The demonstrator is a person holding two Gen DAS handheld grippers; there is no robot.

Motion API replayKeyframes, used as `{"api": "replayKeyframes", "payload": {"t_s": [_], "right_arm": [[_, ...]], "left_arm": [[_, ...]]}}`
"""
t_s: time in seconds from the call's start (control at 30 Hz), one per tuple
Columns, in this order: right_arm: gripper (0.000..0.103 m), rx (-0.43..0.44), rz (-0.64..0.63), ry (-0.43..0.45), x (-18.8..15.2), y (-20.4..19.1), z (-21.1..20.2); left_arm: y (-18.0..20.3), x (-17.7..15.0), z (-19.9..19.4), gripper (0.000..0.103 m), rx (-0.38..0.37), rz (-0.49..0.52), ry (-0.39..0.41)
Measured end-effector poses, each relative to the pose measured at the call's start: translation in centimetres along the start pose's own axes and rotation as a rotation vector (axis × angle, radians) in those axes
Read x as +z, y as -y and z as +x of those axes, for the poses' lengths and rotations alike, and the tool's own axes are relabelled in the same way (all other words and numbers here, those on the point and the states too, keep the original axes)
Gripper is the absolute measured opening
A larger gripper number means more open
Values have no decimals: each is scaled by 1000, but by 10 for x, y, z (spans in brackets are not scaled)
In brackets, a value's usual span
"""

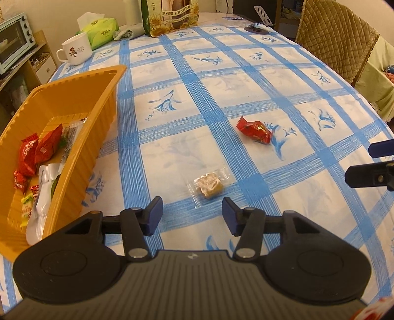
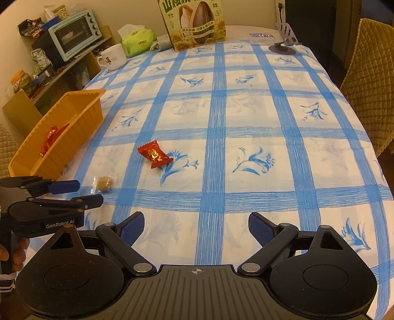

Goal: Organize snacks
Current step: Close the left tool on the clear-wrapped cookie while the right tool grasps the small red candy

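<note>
sunflower-seed bag (image 2: 195,23) — top cut off | tray (image 1: 61,137) — near end cropped

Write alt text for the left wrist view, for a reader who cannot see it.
The left gripper, jaws open and empty, points at a clear-wrapped tan snack lying on a blue-checked tablecloth. A red-wrapped candy lies farther off to the right, and an orange tray on the left holds several wrapped snacks.

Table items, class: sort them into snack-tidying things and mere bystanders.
Job: orange tray, red candy, clear-wrapped biscuit, left gripper, right gripper.
Bystanders: white mug, tissue pack, sunflower-seed bag, toaster oven.
</note>
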State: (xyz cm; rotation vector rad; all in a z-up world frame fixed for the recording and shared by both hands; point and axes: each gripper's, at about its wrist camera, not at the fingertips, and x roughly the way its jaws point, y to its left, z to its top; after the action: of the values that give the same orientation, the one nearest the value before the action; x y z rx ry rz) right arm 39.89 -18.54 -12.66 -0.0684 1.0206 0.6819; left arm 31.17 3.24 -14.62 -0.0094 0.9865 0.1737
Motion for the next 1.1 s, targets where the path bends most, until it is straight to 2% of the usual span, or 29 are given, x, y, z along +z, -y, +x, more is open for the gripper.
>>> {"api": "replayKeyframes", "payload": {"t_s": [0.3,0.4,0.6,0.93,0.97,1.0,1.1], "right_arm": [[91,-8,17,-12,6,0,11],[91,-7,18,-13,8,0,13],[91,3,-5,0,15,-3,22],[90,80,-194,94,31,-21,49],[85,87,-223,103,33,-24,53],[74,93,-251,101,35,-27,57],[67,124,-305,97,42,-34,70]], "left_arm": [[-4,15,13,46,-18,26,10],[-4,19,16,39,-41,32,14],[-5,25,20,19,-92,35,20],[-13,26,19,18,-85,-15,15],[-14,26,18,18,-83,-23,15],[-16,26,18,18,-81,-31,15],[-21,25,15,18,-75,-52,14]]}}
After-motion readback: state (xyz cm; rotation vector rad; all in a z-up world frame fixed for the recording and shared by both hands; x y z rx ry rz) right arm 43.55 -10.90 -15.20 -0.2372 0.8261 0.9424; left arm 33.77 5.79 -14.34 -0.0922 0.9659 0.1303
